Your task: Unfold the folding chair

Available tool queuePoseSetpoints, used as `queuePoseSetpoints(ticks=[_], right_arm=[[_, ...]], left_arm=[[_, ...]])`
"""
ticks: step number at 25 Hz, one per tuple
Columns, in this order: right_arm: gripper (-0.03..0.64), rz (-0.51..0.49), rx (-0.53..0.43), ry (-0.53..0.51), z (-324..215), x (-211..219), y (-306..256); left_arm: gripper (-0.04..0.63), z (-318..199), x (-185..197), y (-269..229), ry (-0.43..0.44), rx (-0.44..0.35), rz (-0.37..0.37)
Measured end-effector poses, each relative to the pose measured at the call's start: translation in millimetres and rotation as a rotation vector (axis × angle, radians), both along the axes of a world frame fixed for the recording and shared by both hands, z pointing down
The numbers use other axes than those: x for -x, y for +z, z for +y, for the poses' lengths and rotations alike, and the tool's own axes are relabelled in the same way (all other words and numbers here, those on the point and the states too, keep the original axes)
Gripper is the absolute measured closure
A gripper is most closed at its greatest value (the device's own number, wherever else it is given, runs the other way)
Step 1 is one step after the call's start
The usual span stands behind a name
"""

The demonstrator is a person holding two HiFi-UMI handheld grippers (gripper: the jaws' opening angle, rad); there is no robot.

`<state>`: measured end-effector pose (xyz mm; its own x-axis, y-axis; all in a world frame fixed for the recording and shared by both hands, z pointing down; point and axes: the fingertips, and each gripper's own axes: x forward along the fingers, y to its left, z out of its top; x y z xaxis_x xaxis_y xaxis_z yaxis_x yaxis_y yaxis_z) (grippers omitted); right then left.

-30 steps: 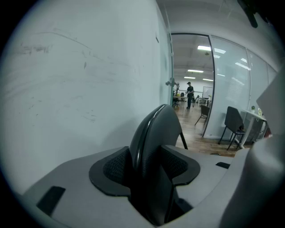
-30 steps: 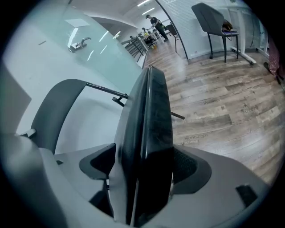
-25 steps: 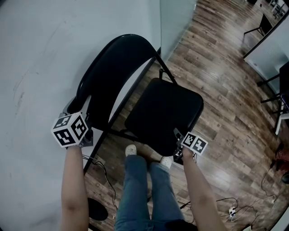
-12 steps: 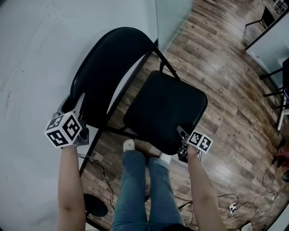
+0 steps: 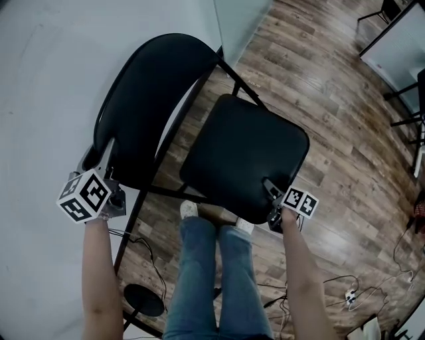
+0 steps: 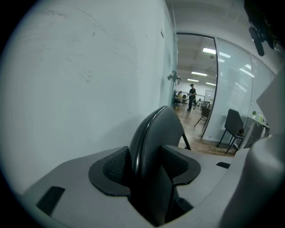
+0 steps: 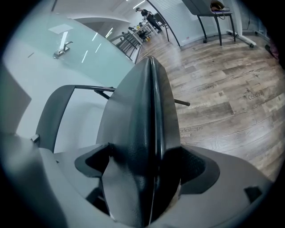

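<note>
A black folding chair stands against the wall, its backrest [image 5: 143, 99] upper left and its padded seat [image 5: 242, 156] swung out over the wood floor. My left gripper [image 5: 103, 159] is shut on the backrest's lower left rim; the left gripper view shows that rim [image 6: 156, 133] filling the gap of the left gripper [image 6: 149, 167], both pads against it. My right gripper [image 5: 270, 188] grips the seat's front right corner. Its jaws have just been opening, and the seat edge [image 7: 144, 102] still sits between the pads of the right gripper [image 7: 142, 171], touching both.
A pale wall [image 5: 46, 80] runs along the left, with a glass panel [image 5: 239, 20] behind the chair. The person's legs [image 5: 212, 279] and shoes stand under the seat's front edge. Cables [image 5: 352, 292] and a round black base [image 5: 143, 300] lie on the floor. Other furniture legs [image 5: 405, 93] stand far right.
The seat has swung further down and away from the backrest. Both grippers have sunk, the right one going down with the seat's front corner.
</note>
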<state>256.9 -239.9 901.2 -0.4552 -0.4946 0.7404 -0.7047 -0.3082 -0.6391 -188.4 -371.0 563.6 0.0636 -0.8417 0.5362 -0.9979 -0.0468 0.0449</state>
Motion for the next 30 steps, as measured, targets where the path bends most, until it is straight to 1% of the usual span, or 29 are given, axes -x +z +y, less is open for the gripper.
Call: queuePoseSetpoints(ticks=[3,9,14,16,17,19,20,21,23,26,28,30], right_arm=[[0.153,-0.015,-0.011,0.0,5,-8,9],[0.143,-0.019,0.022,0.004,13,-24,29],[0.132,-0.022,0.046,-0.007,17,-38,39],[0.127,-0.018,0.059,-0.004,21,-40,47],[0.127,-0.01,0.067,-0.002,23,-41,50],[0.127,0.037,0.081,0.002,26,-46,53],[0.129,0.078,0.083,-0.002,26,-49,52],[0.133,0.118,0.083,-0.013,26,-51,51],[0.132,0.17,0.092,-0.048,25,-51,47],[0.132,0.253,0.1,-0.125,22,-53,40],[0.132,0.303,0.123,-0.156,22,-55,37],[0.132,0.338,0.161,-0.161,24,-59,35]], left_arm=[[0.377,7,-12,1,0.004,-0.018,-0.011],[0.376,22,-41,-1,0.007,-0.043,-0.023],[0.379,33,-65,-4,0.012,-0.047,-0.006],[0.38,38,-71,0,0.018,-0.047,0.019],[0.382,40,-74,2,0.023,-0.045,0.046],[0.387,42,-81,6,0.037,-0.047,0.119],[0.39,43,-84,7,0.039,-0.056,0.142],[0.393,43,-86,8,0.036,-0.069,0.143],[0.388,44,-87,9,0.025,-0.089,0.115],[0.388,44,-88,10,0.028,-0.09,0.105],[0.389,44,-89,11,0.029,-0.09,0.104],[0.388,44,-88,12,0.027,-0.091,0.097]])
